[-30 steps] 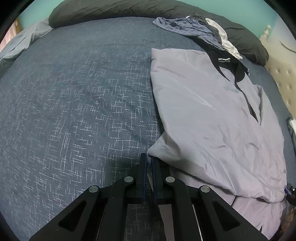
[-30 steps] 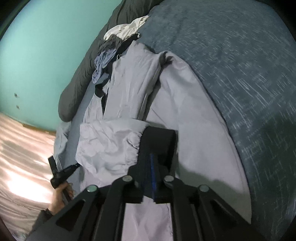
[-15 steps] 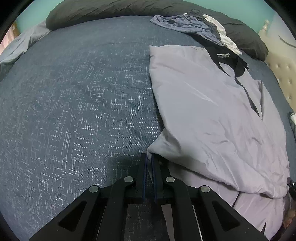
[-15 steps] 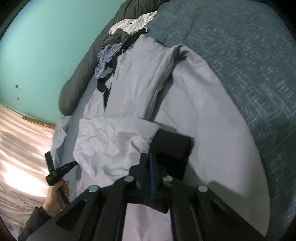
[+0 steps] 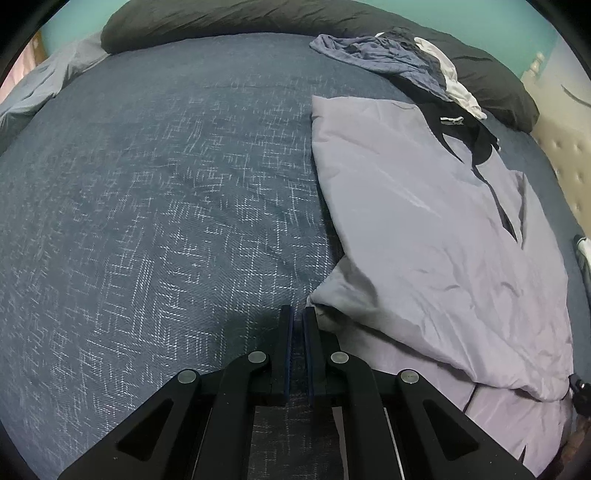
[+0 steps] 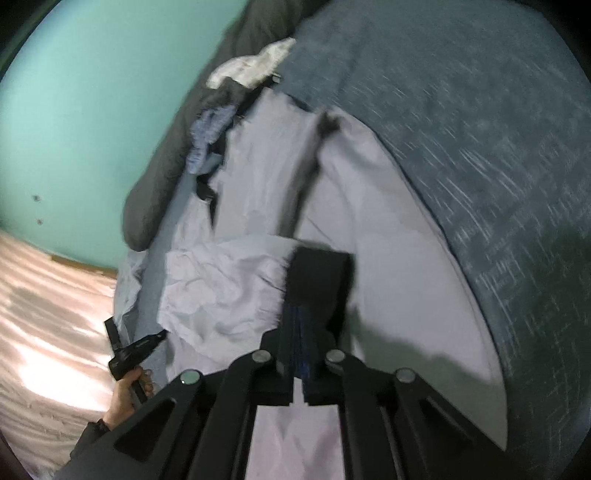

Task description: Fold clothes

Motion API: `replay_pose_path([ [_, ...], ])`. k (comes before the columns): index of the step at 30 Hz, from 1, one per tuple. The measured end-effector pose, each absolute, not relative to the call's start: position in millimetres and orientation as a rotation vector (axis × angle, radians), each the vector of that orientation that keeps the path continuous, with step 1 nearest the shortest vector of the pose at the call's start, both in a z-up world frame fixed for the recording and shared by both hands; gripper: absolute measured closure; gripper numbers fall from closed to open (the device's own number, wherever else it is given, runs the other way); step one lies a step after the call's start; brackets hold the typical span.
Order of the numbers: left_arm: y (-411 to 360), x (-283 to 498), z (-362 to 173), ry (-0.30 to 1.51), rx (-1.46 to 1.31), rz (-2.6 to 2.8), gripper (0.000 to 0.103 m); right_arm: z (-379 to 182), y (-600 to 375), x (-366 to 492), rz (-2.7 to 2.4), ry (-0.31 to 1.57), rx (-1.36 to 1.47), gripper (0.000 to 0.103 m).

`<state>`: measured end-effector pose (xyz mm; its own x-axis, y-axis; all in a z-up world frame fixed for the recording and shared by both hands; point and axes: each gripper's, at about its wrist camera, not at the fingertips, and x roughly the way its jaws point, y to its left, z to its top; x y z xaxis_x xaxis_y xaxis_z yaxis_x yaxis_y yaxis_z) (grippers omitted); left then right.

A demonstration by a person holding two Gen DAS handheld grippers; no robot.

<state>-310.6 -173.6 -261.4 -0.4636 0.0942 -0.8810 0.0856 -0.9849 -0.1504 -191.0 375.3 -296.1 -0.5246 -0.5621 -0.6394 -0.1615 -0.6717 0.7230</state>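
A lavender jacket (image 5: 424, 229) with a black collar lies spread on the dark blue bed (image 5: 166, 203). My left gripper (image 5: 298, 314) is shut, with a pulled-out corner of the jacket pinched at its very tips. In the right wrist view the jacket (image 6: 388, 258) has one crumpled sleeve (image 6: 221, 284) folded across it. The sleeve's black cuff (image 6: 321, 273) sits between the fingers of my right gripper (image 6: 297, 310). Those jaws are opening slightly, but the pads still press on the cuff. A hand (image 6: 125, 384) holds the left gripper at the jacket's lower left edge.
A pile of unfolded clothes (image 5: 388, 55) lies against the long dark pillow (image 5: 221, 14) at the head of the bed. A beige tufted headboard (image 5: 565, 147) is at the right. The teal wall (image 6: 92, 92) and the pale floor (image 6: 44, 332) lie beyond the bed's edge.
My right gripper closed on the black cuff and carried the sleeve further across the jacket; its view is now blurred. The left gripper stayed shut at the jacket's corner and shifted only a little.
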Motion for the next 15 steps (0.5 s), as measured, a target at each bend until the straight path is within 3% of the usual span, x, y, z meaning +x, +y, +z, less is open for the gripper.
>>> replay_pose_path([
  [1,-175.6,-310.2,-261.6,-0.28,-1.623,2.669,0.098,-298.2,374.2,-191.1,-2.273,-1.115,1.387,0.097],
  [3,-179.7,-309.5,-261.9,-0.294,-1.621,2.67,0.098,-301.3,371.2,-191.8,-2.255,-1.11,1.413,0.081],
  [4,-180.8,-309.9,-262.9,-0.295,-1.624,2.667,0.098,-302.1,369.3,-192.3,-2.245,-1.108,1.418,0.063],
  [5,-181.5,-309.5,-263.2,-0.295,-1.623,2.668,0.098,-302.5,367.2,-192.5,-2.241,-1.102,1.425,0.052],
  [6,-182.2,-309.1,-263.5,-0.295,-1.623,2.668,0.098,-302.8,364.9,-192.5,-2.24,-1.094,1.432,0.051],
  [10,-175.1,-315.0,-269.0,-0.298,-1.623,2.667,0.098,-302.9,358.8,-192.7,-2.241,-1.076,1.42,0.052],
  [12,-160.3,-314.5,-271.8,-0.305,-1.622,2.668,0.098,-302.8,356.5,-193.3,-2.243,-1.067,1.408,0.063],
  [14,-154.5,-311.8,-269.7,-0.312,-1.62,2.669,0.098,-304.1,355.0,-193.3,-2.254,-1.049,1.416,0.09],
  [15,-152.8,-311.2,-268.7,-0.315,-1.619,2.67,0.098,-304.4,355.1,-192.4,-2.253,-1.05,1.413,0.095],
])
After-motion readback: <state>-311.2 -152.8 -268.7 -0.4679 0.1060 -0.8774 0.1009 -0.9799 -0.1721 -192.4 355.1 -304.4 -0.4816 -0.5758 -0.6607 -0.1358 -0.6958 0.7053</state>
